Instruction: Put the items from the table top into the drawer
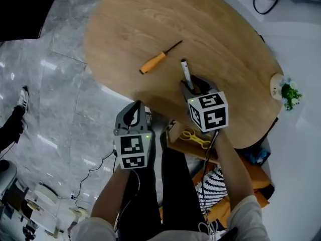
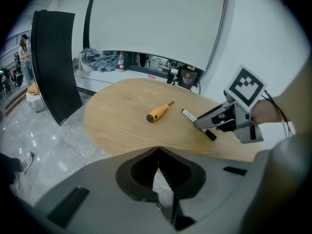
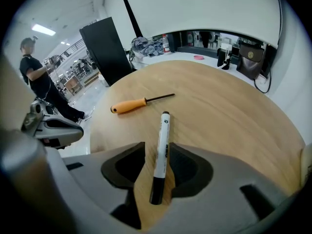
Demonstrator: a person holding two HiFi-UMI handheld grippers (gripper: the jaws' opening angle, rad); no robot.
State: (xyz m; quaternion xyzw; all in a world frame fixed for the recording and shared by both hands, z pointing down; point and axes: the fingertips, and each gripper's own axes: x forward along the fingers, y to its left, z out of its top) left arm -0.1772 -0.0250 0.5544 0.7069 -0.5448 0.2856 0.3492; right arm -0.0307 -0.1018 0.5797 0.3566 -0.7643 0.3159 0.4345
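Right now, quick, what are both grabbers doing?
Left gripper: closed, holding nothing.
Right gripper: open, fingers either side of the marker, not squeezing it.

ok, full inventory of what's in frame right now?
table: 1, light wood, oval, centre of the head view
screwdriver: 1, orange handle, dark shaft, on the table left of the marker
marker: 1, white with a black cap, lying on the table
scissors: 1 pair, yellow, in the open drawer
drawer: 1, brown, below the table's near edge
potted plant: 1, green in a white pot, at the table's right edge
panel: 1, black, standing on the floor beyond the table
left gripper: 1, grey, jaws together, empty, off the table's near edge
right gripper: 1, grey, jaws apart around the marker
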